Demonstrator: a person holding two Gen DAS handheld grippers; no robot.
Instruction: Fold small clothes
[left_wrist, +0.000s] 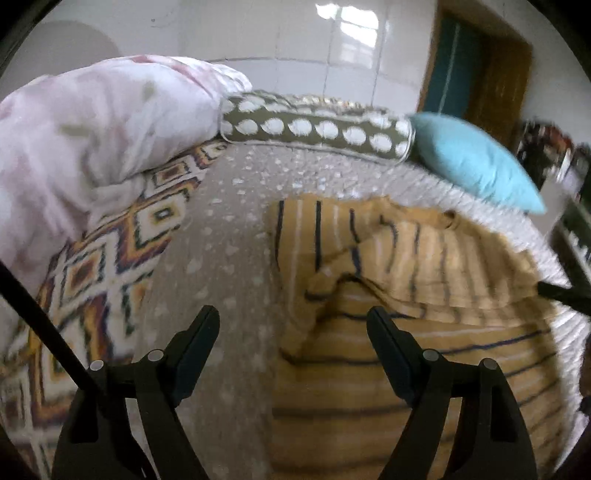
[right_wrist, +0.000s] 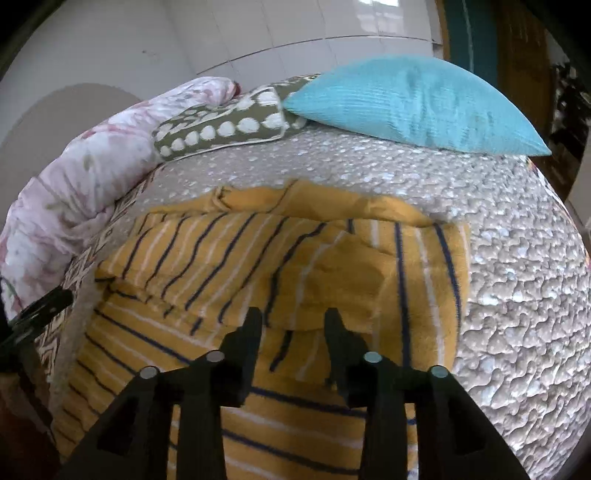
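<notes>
A mustard-yellow top with navy and white stripes (left_wrist: 406, 369) (right_wrist: 229, 258) lies on the grey dotted bedspread (left_wrist: 229, 229) (right_wrist: 517, 295), its sleeves folded in over the body. My left gripper (left_wrist: 291, 310) hovers wide open over the top's left edge, one finger above bare bedspread and the other above the fabric. My right gripper (right_wrist: 293, 314) stands partly open just above the middle of the top, near a folded-in sleeve flap, with no cloth pinched between its pads. A dark tip of the right gripper (left_wrist: 561, 291) shows at the far right of the left wrist view.
A pink floral quilt (left_wrist: 74, 140) is heaped at the left over a diamond-patterned blanket (left_wrist: 110, 266). An olive bolster with white spots (left_wrist: 317, 129) and a teal pillow (right_wrist: 417, 103) lie along the tiled wall (left_wrist: 295, 33). A wooden door (left_wrist: 498, 74) stands at the back right.
</notes>
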